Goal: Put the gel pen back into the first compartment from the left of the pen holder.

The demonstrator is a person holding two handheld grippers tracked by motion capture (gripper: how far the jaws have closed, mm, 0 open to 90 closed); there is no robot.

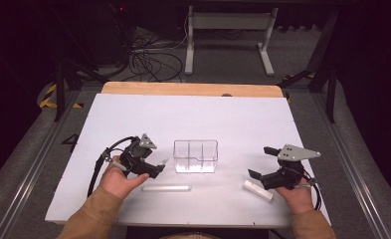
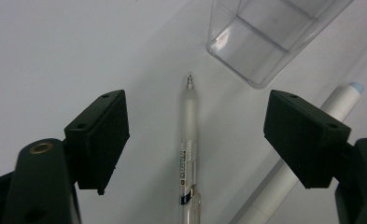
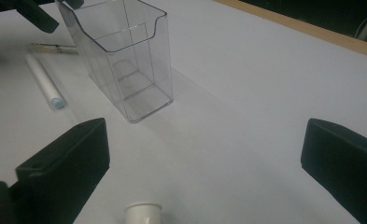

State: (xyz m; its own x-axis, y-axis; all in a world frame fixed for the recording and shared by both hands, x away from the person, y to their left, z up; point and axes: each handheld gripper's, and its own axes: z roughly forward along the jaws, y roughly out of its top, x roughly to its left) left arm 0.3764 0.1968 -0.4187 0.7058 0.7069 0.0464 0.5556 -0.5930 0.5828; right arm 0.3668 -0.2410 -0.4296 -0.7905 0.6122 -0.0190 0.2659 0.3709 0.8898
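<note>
Here both tools gape: left tool [image 2: 196, 140], right tool [image 3: 204, 172].

Holder [image 1: 195, 156] mid-table [image 1: 133, 114] — pens [image 1: 166, 188] before it, seemingly flat.

The white table top [image 1: 193, 119] is evenly and brightly lit from above, while the floor and room around it fall off into deep shadow, and the high view is soft and grainy overall. In the left gripper view the black jaws at the bottom edge are slightly blurred, the clear box [image 2: 270, 37] carries pale glare along its walls, and the pen [image 2: 189, 135] stays fairly sharp. In the right gripper view the box casts a faint soft shadow, and the near jaws and the white cap [image 3: 144, 213] are out of focus.
</note>
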